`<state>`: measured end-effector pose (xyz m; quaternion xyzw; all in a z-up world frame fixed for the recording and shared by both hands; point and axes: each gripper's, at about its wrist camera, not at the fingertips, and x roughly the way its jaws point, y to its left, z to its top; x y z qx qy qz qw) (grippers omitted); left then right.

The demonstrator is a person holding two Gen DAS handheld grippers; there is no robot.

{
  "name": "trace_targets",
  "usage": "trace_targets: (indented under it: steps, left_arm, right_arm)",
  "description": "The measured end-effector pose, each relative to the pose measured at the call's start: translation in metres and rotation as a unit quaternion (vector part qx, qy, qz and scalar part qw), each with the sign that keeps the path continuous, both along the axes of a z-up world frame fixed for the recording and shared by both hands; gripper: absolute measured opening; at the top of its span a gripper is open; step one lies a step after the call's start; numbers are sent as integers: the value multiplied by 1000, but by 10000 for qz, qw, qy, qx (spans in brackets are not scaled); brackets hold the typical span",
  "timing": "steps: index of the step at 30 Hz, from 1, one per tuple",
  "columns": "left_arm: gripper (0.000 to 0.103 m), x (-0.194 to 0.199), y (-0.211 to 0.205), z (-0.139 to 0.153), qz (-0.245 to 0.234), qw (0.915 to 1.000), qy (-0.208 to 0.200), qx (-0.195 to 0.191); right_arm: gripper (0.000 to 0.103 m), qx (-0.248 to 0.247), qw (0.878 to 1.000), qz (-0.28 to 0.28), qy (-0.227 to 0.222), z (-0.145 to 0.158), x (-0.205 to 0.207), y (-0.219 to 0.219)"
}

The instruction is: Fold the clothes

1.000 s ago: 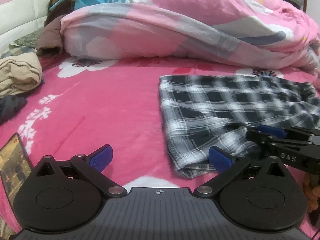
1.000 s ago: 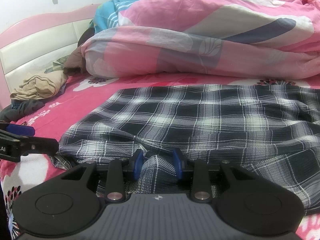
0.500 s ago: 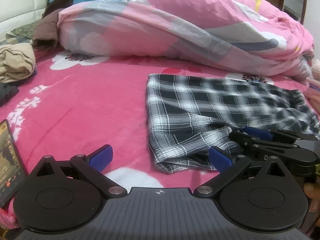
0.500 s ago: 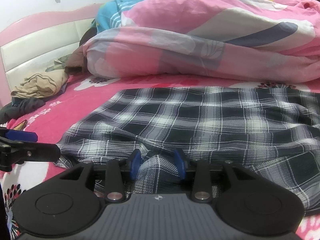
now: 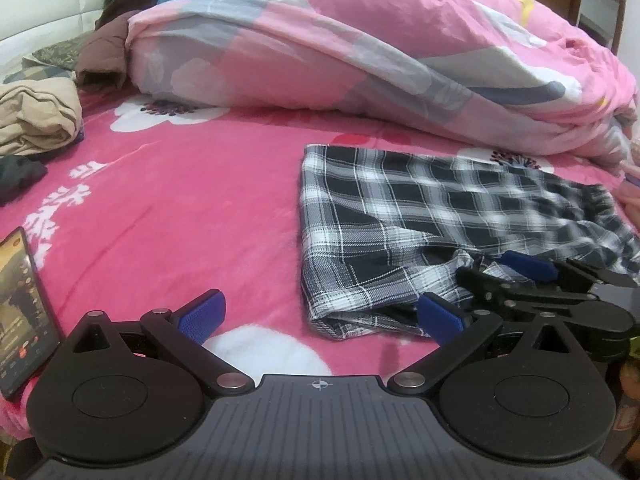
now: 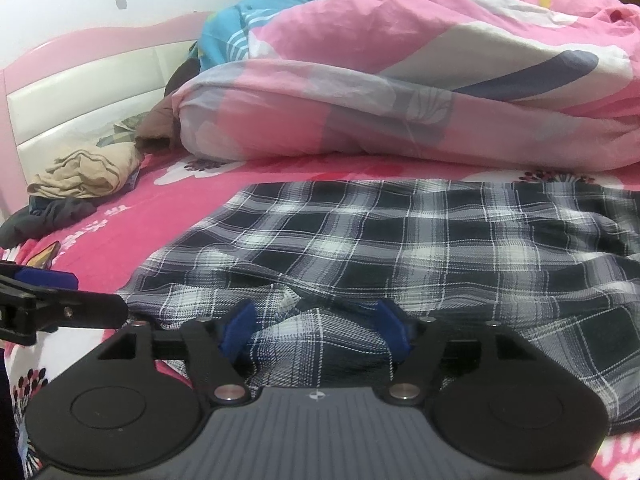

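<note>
A black-and-white plaid garment [image 5: 400,216] lies flat on the pink bed sheet [image 5: 180,208], its near hem bunched into a fold [image 6: 316,320]. My right gripper [image 6: 316,330] sits low on that hem. Its jaws are opening, the raised fold lies loose between the blue pads [image 6: 240,326], and they do not press it. The left wrist view shows the right gripper [image 5: 496,270] at the garment's near right corner. My left gripper [image 5: 320,316] hovers open over bare sheet just left of the garment's corner, holding nothing. It also shows as the left gripper [image 6: 100,296] at the right wrist view's left edge.
A bulky pink quilt [image 5: 360,60] fills the far side of the bed. Folded beige clothes [image 5: 36,120] and a dark garment [image 5: 16,172] lie at the far left by the headboard [image 6: 80,92]. A phone [image 5: 20,308] with a lit screen rests at the near left edge.
The right gripper's pads, earlier close together around the plaid fold, have spread wide apart and let it go. The left gripper has stayed open in about the same place.
</note>
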<state>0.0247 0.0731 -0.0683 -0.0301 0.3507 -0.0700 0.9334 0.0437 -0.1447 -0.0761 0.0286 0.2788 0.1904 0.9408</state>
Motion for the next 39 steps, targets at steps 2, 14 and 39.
trace_targets:
  steps: [2, 14, 39]
  left_arm:
    - [103, -4, 2, 4, 37, 10000, -24, 69]
    - [103, -30, 21, 10, 12, 9990, 74, 451]
    - [103, -11, 101, 12, 1052, 9934, -20, -448]
  right_arm:
    - [81, 3, 10000, 10, -9, 0, 0, 0]
    - [103, 133, 9999, 102, 26, 1, 0, -1]
    - [96, -2083, 9597, 1333, -1333, 19, -49, 138]
